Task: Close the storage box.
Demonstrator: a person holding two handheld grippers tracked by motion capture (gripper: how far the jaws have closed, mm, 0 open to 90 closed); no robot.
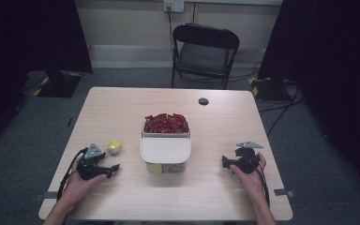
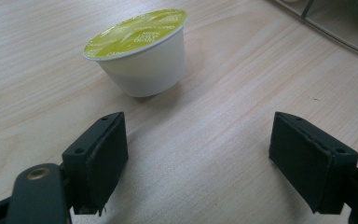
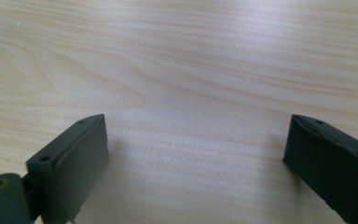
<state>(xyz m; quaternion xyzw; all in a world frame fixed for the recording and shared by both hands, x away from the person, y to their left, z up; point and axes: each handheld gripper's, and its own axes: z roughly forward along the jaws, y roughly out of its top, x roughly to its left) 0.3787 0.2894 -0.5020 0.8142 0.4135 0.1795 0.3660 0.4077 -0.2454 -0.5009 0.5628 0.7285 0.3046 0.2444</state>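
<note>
At the near edge of the pale wooden worktop (image 1: 122,108), the person's two forearms come in, each hand gripping a black claw. The left claw (image 1: 114,168) lies low over the wood at the near left, its jaws pointing right toward the middle. In the left gripper view this claw (image 2: 198,158) stands released, its two black pads wide apart with bare wood between them and nothing touched. The right claw (image 1: 224,161) sits at the near right, pointing left; in the right gripper view it (image 3: 196,163) is likewise released, jaws spread wide over bare wood grain, nothing between them.

Just beyond the left claw, a little farther from the person, stands the small white plastic capsule with a yellow-green foil lid (image 1: 114,147). In the left gripper view the capsule (image 2: 140,56) rests upright on the worktop with its narrow end down and lid up, ahead of the jaws and apart from them, nearer the left pad's side.

In the middle of the worktop, between the two claws and slightly farther off, is a clear plastic box with a white lid (image 1: 165,151) covering its near part; something yellow shows through its near wall. The far part of the box is uncovered and heaped with red packets (image 1: 166,123).

Farther still, a small dark round hole (image 1: 203,101) marks the worktop. Beyond the far edge, a black folding chair (image 1: 204,54) stands on the grey floor.
</note>
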